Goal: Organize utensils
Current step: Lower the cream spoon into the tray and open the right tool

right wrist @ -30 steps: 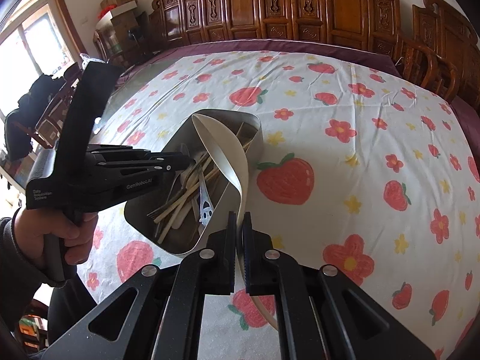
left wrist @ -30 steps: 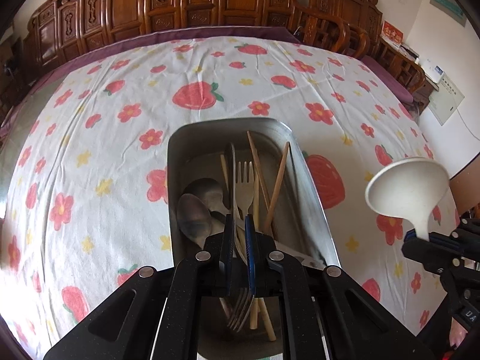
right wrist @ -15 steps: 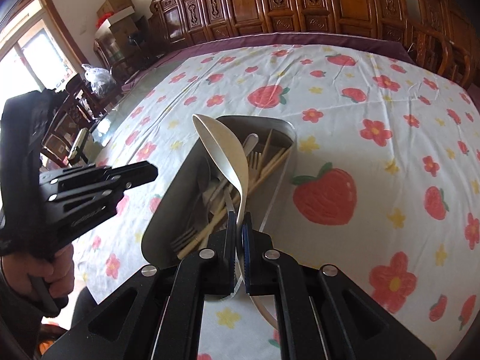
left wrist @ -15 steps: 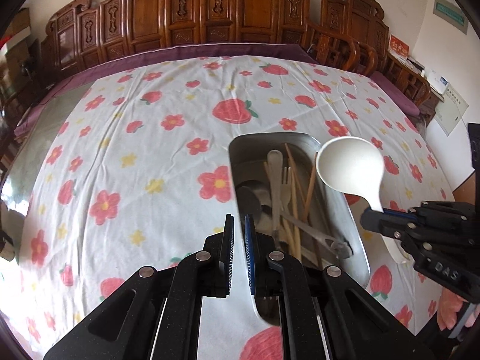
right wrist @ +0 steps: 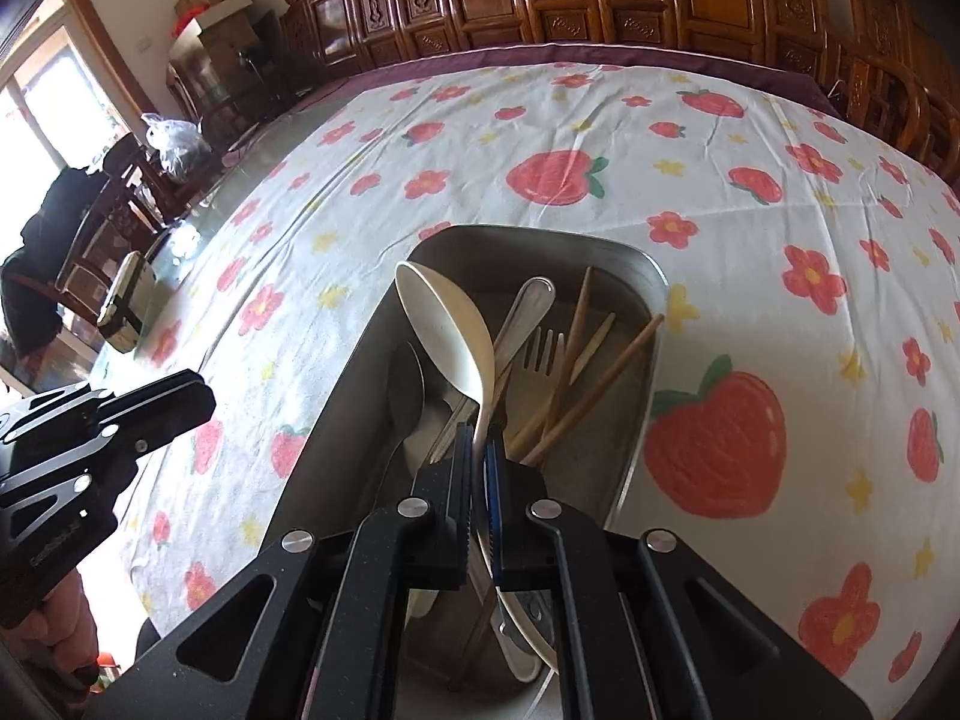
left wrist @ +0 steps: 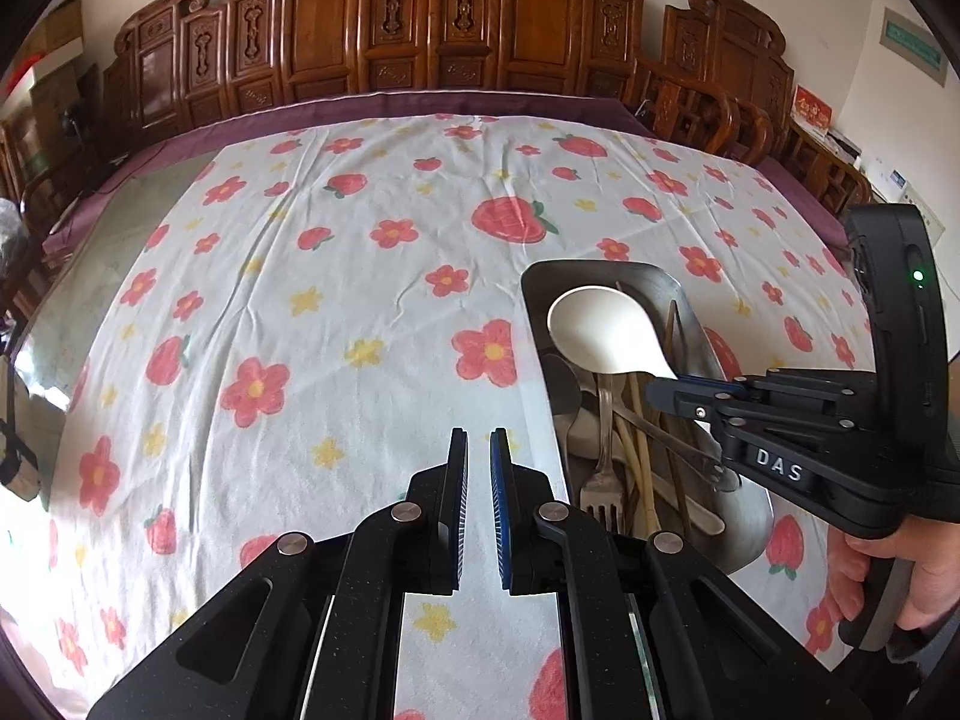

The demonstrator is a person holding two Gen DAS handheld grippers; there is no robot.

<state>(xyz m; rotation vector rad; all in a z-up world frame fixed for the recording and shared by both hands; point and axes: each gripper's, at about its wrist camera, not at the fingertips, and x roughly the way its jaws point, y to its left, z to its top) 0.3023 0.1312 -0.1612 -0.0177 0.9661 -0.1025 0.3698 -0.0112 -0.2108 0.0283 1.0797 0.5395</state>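
A steel tray (right wrist: 540, 235) on the flowered cloth holds a fork (right wrist: 543, 348), a metal spoon (right wrist: 405, 384), wooden chopsticks (right wrist: 600, 372) and more cutlery. My right gripper (right wrist: 478, 429) is shut on the handle of a white ladle (right wrist: 444, 324), whose bowl hangs low over the tray's far end. The left wrist view shows the same ladle (left wrist: 594, 330) over the tray (left wrist: 600, 267), held by the right gripper (left wrist: 660, 385). My left gripper (left wrist: 478, 439) is shut and holds nothing, hovering over bare cloth just left of the tray.
A strawberry-and-flower tablecloth (left wrist: 360, 276) covers the large table. Carved wooden chairs (left wrist: 456, 30) line the far side. A hand (left wrist: 900, 570) grips the right tool. Bare glass tabletop (right wrist: 198, 222) and a small metal box (right wrist: 123, 306) lie at the left.
My left gripper has drawn off the tray to the left and now sits over cloth. The right gripper has carried the ladle in over the tray and lowered it.
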